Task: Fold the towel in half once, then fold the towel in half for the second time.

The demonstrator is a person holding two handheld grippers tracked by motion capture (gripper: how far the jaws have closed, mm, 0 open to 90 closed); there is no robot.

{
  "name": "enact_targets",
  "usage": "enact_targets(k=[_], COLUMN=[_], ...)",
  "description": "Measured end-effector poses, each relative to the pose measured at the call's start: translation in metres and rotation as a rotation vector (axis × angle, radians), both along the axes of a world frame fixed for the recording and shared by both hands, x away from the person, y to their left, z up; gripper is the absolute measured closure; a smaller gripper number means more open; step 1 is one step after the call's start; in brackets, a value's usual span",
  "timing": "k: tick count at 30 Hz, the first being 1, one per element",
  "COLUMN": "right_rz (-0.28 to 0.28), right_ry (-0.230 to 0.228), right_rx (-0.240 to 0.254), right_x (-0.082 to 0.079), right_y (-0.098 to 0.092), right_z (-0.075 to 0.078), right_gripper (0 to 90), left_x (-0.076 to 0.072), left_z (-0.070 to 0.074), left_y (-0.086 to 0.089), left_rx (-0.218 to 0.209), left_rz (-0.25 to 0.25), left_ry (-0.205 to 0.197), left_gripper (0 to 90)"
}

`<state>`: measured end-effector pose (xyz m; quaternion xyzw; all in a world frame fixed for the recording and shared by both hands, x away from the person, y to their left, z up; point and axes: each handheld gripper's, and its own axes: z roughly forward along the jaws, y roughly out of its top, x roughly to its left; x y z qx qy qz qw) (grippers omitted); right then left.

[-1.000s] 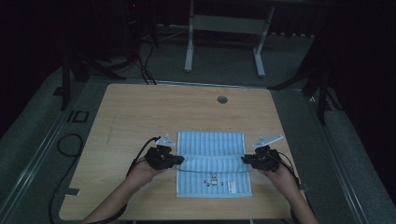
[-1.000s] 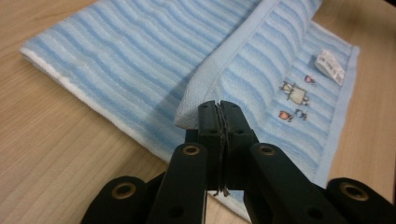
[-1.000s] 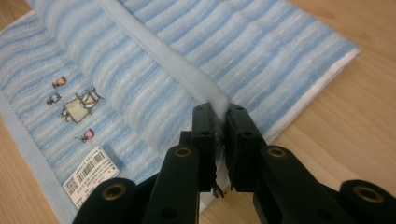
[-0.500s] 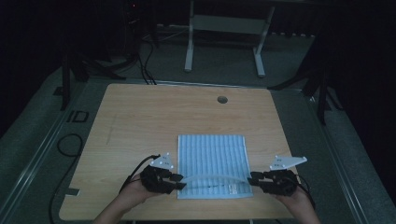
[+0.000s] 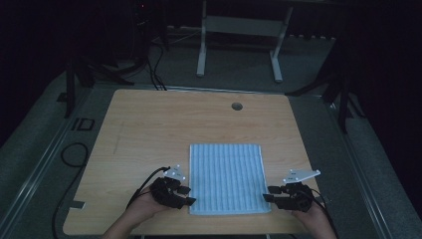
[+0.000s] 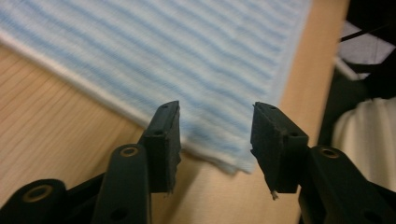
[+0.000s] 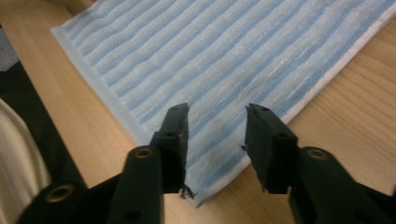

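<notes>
Jaws just opened, both part-open, holding nothing: left gripper (image 5: 188, 195), right gripper (image 5: 268, 193) at towel (image 5: 227, 175) near corners; table (image 5: 149, 124) bare beyond.

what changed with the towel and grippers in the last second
Both the left hand-held gripper and right hand-held gripper drew the blue-striped rectangular cloth towel's folded-over edge toward the near side, unfolding it flat. Their jaws have just been opening, releasing the near corners. The wooden table is unchanged.
</notes>
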<state>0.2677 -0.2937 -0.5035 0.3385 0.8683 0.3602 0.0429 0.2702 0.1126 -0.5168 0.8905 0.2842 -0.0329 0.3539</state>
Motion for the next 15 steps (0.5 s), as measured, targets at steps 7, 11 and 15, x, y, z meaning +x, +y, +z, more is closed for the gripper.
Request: enact_targets(k=[7,11,15], right_rz=[0.006,0.001,-0.003], right_ry=[0.002,-0.008,-0.027], right_rx=[-0.023,-0.036,-0.049], right_x=[0.023,0.041,0.063], right_y=[0.005,0.008,0.01], right_z=[-0.004,-0.002,0.003], right_gripper=[54.0,53.8,52.1], left_x=[0.014,0.027,0.047], left_z=[-0.002,0.005,0.015], left_y=[0.004,0.01,0.012], left_rx=[0.062,0.094,0.117], left_rz=[0.053,0.088,0.106], left_ry=[-0.021,-0.042,-0.047], left_gripper=[47.2,45.3,42.6])
